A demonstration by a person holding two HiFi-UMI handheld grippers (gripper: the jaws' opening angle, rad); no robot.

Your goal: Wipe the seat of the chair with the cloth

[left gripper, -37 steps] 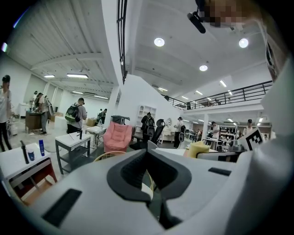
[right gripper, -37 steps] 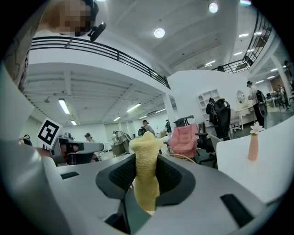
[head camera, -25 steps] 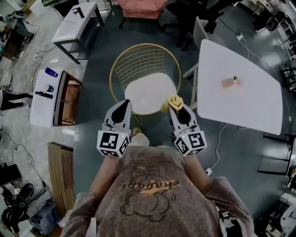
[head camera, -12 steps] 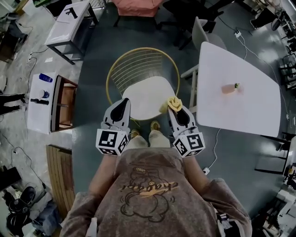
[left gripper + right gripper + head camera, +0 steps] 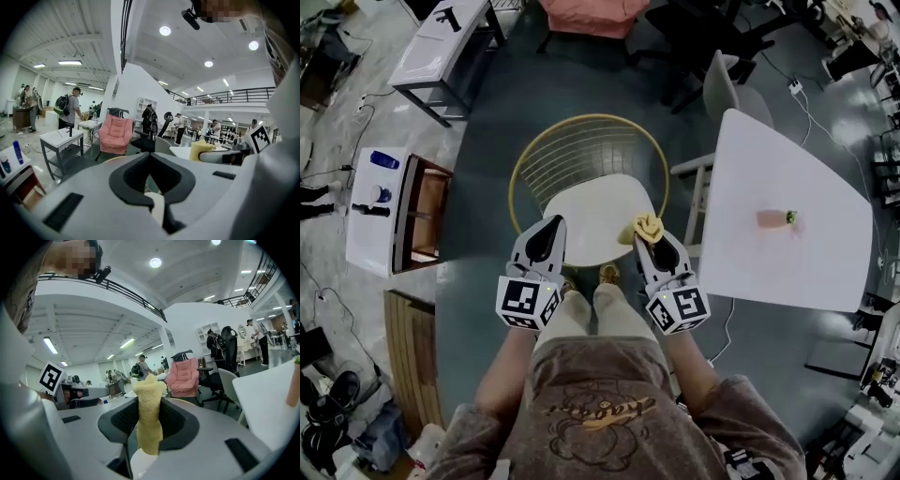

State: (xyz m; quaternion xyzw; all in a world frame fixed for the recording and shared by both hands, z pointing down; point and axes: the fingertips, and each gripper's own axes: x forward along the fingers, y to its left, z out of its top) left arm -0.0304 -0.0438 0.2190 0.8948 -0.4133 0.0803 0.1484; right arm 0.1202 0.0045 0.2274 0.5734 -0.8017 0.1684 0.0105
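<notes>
Cloth (image 5: 149,392): yellow, bunched, upright in right claw (image 5: 149,426).

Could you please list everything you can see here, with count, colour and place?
chair: one, gold wire frame with white seat, centre
cloth: one, yellow, in the right tool, at the seat's right front edge
table: one, white, right
small item: one, pink, on the table
armchair: one, pink, top centre
bench: one, white, top left
cabinet: one, white, left
bottle: one, blue, on the cabinet
left tool: one, white, shut and empty, at the seat's left front
right tool: one, white, shut on the cloth
</notes>
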